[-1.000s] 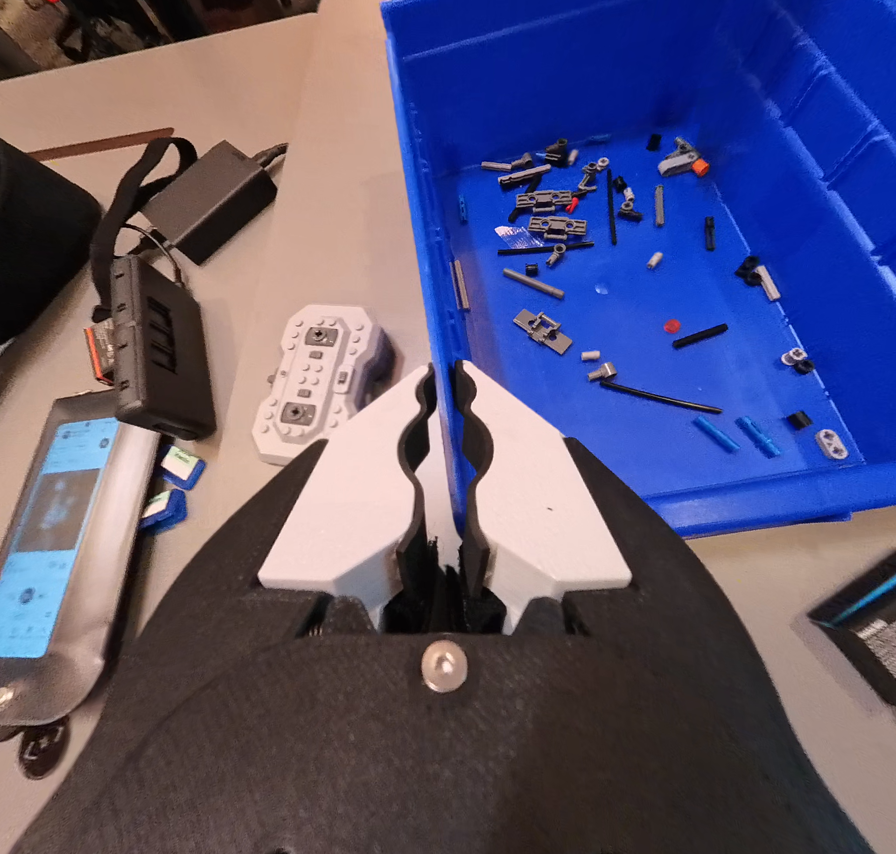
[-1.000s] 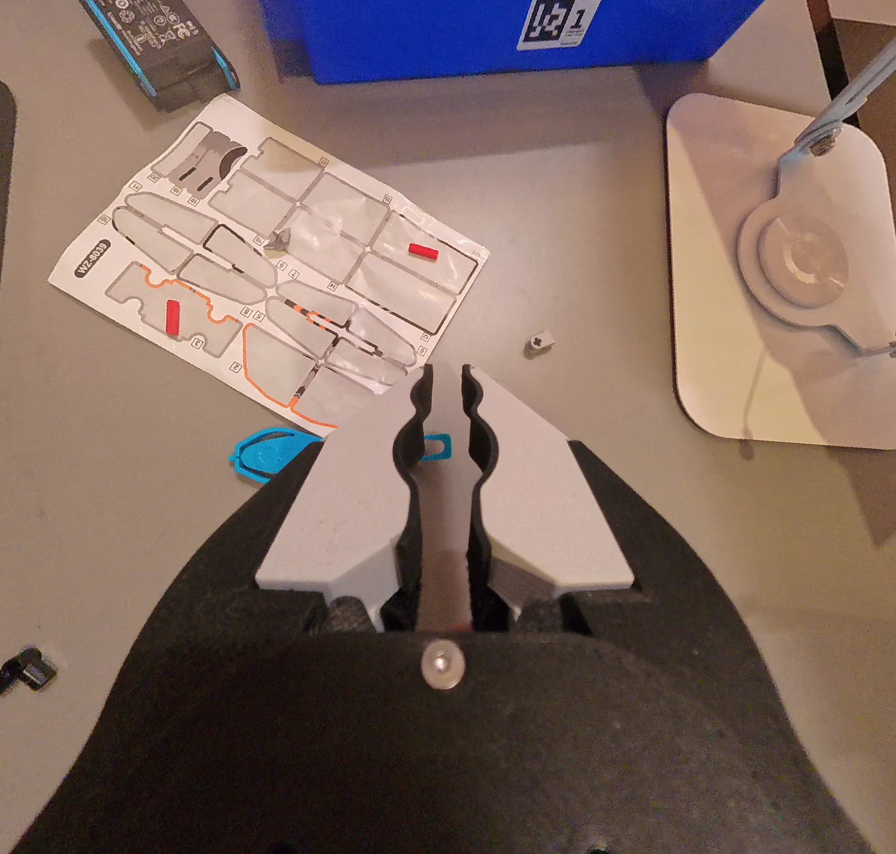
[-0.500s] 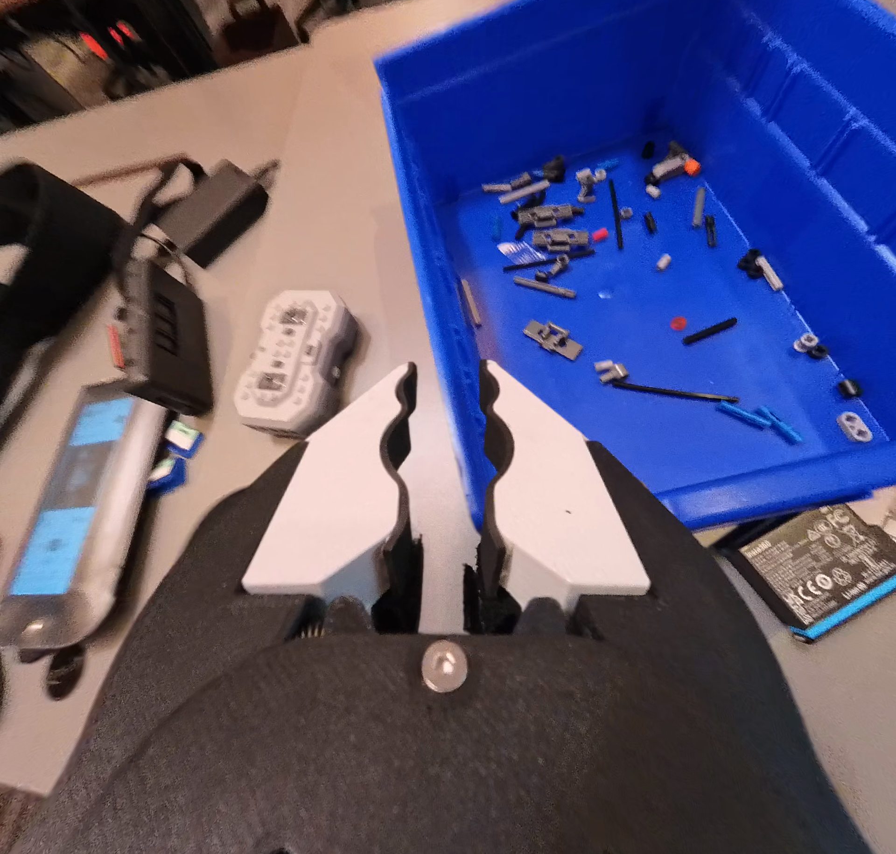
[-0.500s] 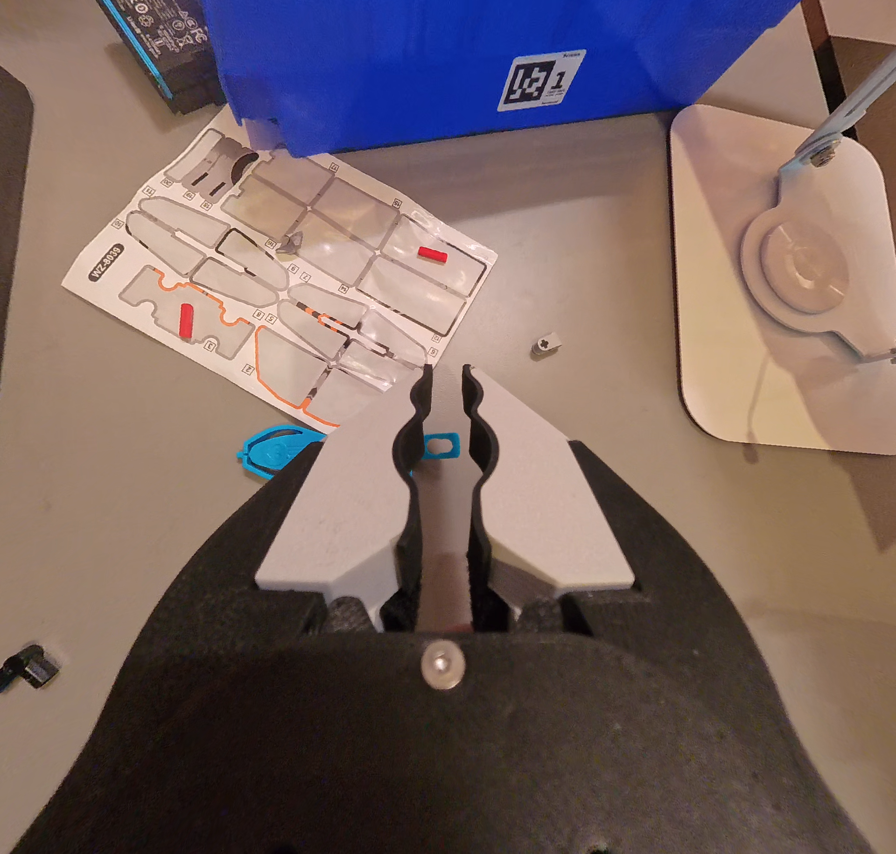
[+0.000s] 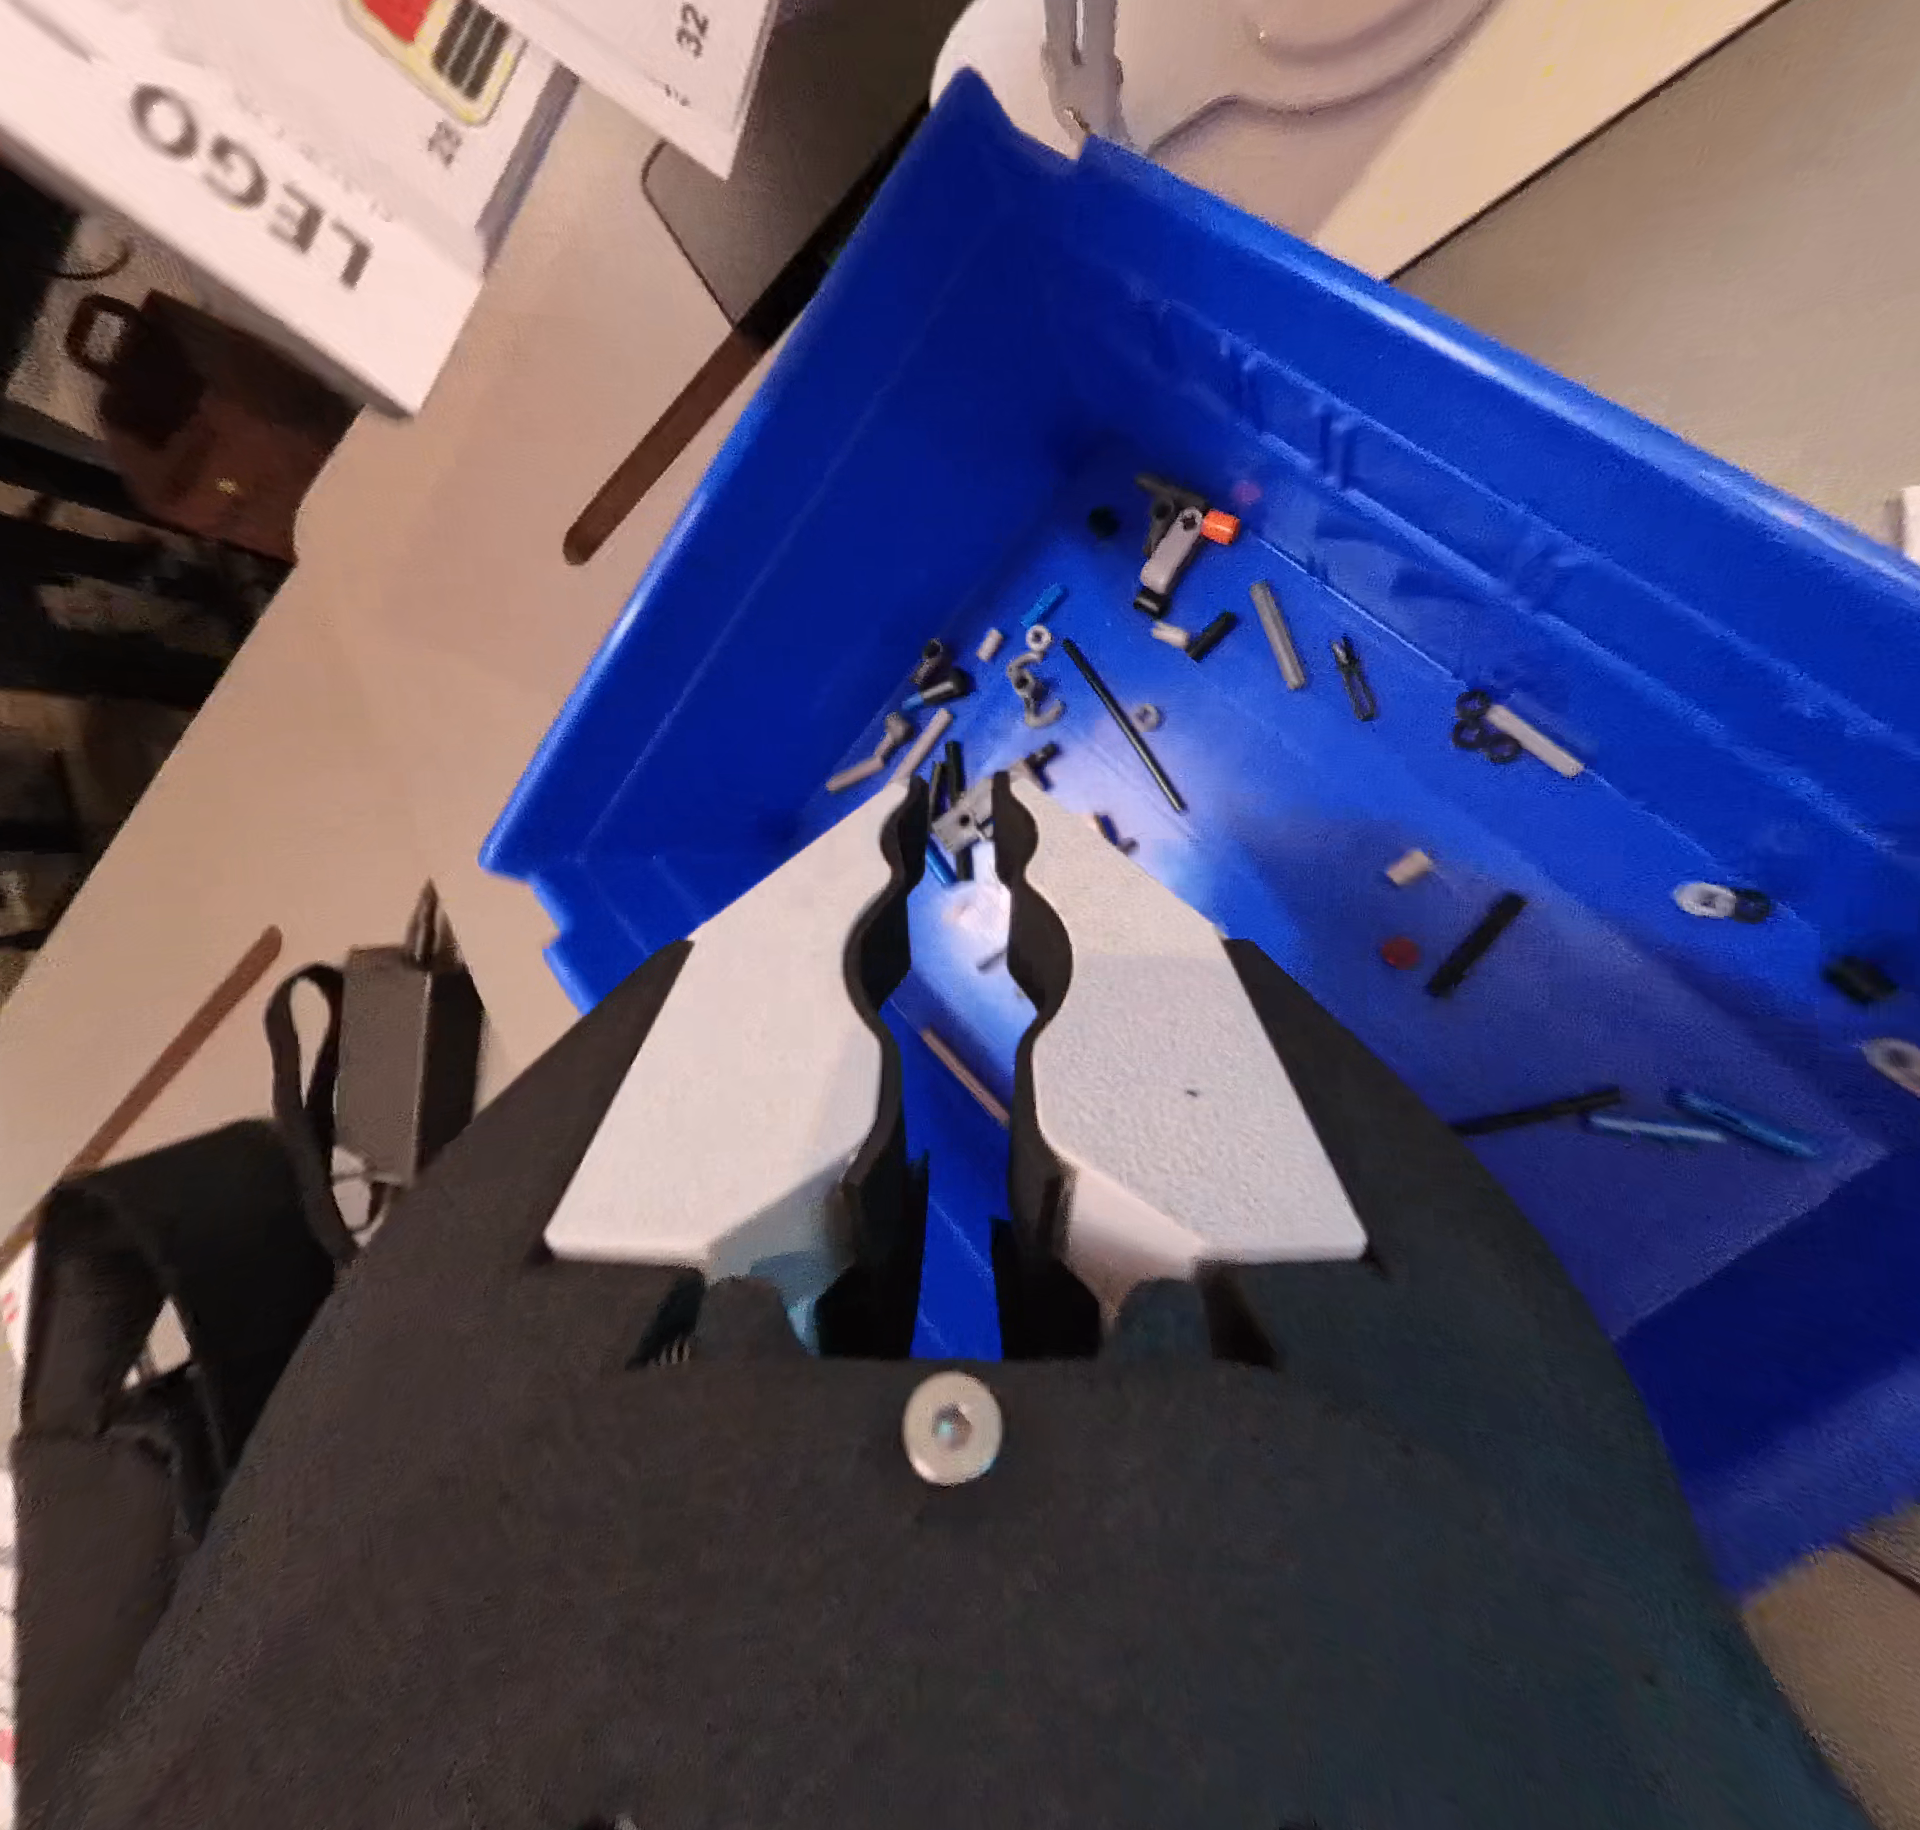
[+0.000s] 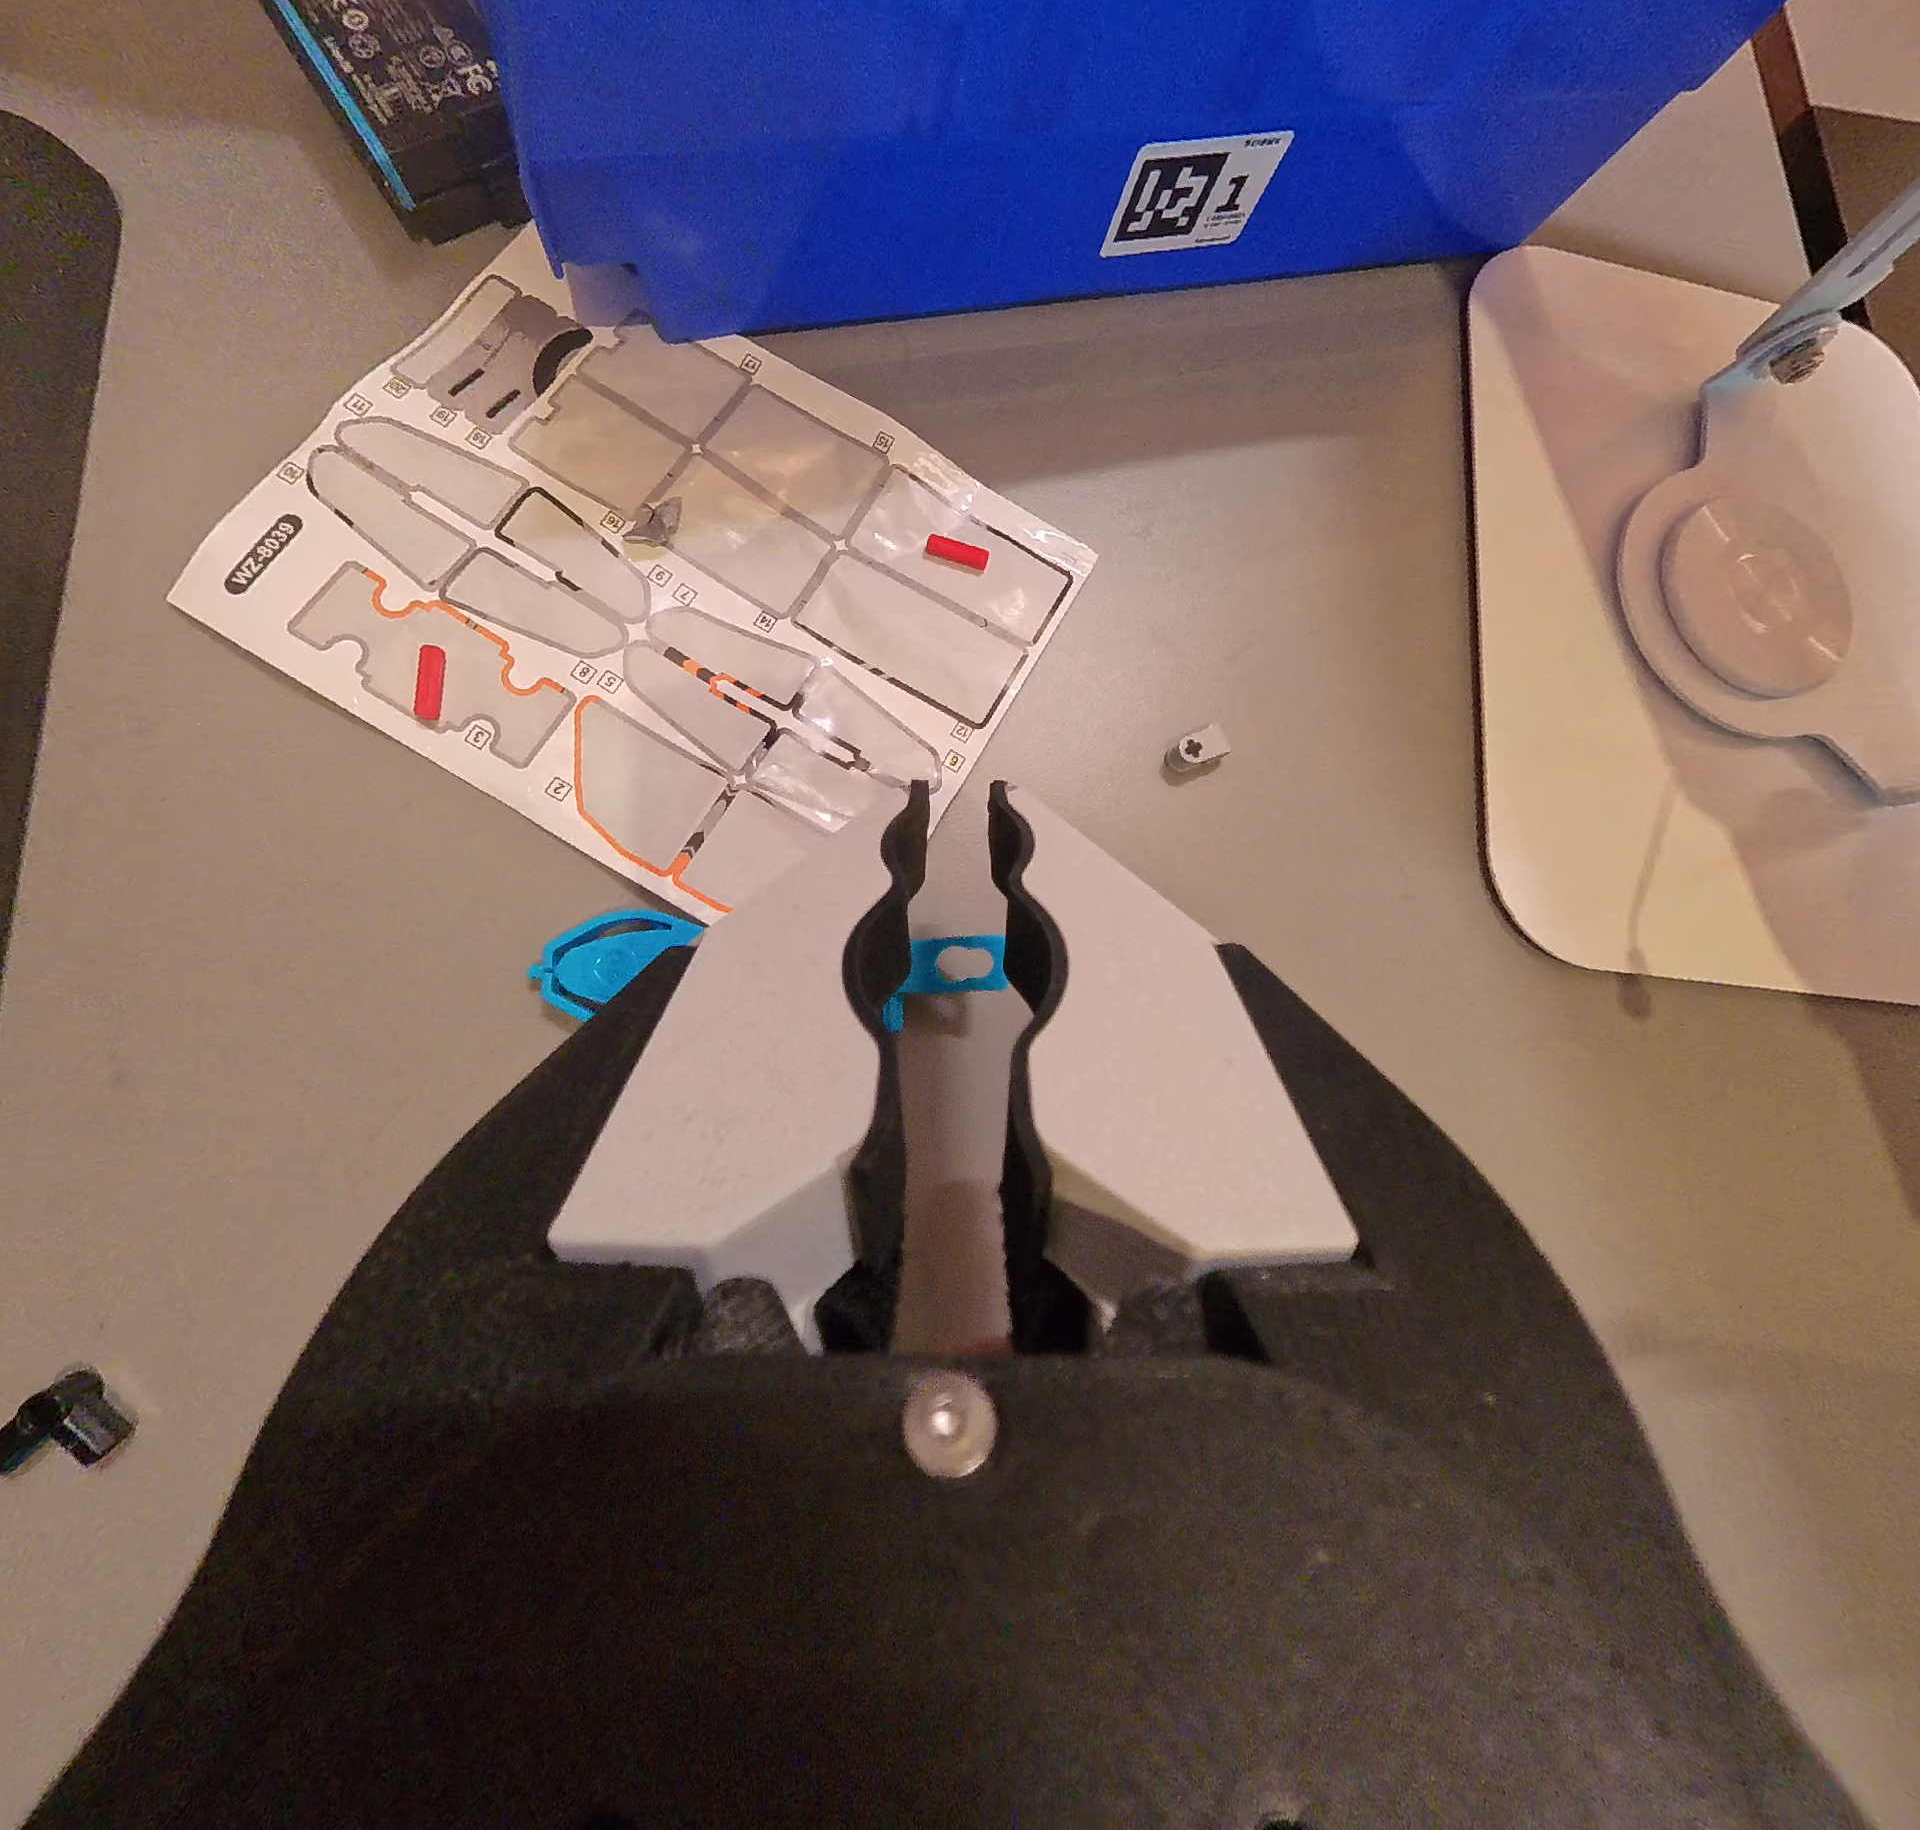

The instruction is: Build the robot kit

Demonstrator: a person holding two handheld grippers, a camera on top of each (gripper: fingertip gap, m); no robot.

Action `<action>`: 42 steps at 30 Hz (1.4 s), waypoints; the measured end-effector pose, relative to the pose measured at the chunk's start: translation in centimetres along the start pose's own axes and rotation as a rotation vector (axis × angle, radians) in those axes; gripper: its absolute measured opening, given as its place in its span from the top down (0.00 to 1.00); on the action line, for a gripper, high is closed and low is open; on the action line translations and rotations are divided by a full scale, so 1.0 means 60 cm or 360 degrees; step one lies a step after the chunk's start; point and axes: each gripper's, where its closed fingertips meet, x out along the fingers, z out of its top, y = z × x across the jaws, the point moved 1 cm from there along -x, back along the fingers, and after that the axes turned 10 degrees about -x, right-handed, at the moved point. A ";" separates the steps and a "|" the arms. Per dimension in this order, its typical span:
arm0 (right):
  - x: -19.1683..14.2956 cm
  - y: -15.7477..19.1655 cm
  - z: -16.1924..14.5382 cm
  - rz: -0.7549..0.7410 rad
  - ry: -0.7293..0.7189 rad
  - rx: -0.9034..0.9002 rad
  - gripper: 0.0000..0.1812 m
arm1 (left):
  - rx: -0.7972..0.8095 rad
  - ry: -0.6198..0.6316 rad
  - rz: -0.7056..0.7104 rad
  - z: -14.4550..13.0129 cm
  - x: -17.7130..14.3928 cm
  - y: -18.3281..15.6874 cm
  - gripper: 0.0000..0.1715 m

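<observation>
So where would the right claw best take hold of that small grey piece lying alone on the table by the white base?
Probably from above, across the two flat side faces of the small grey piece. It is a short stubby block lying flat on the table, clear of the sticker sheet and the white base, so there is room on both sides. The right claw is slightly open, holding nothing.
</observation>
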 end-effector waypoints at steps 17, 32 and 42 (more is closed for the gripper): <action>0.002 -0.001 -0.007 0.0010 -0.0009 -0.0019 0.96 | 0.1150 0.0480 -0.0241 -0.036 0.173 0.006 0.92; 0.002 -0.004 -0.011 0.0015 -0.0016 -0.0007 0.96 | 0.1213 0.0522 -0.0245 -0.038 0.198 0.016 0.97; -0.010 -0.010 0.013 -0.0036 -0.0117 -0.0034 0.96 | 0.0864 0.0245 -0.0248 -0.003 0.088 -0.006 0.96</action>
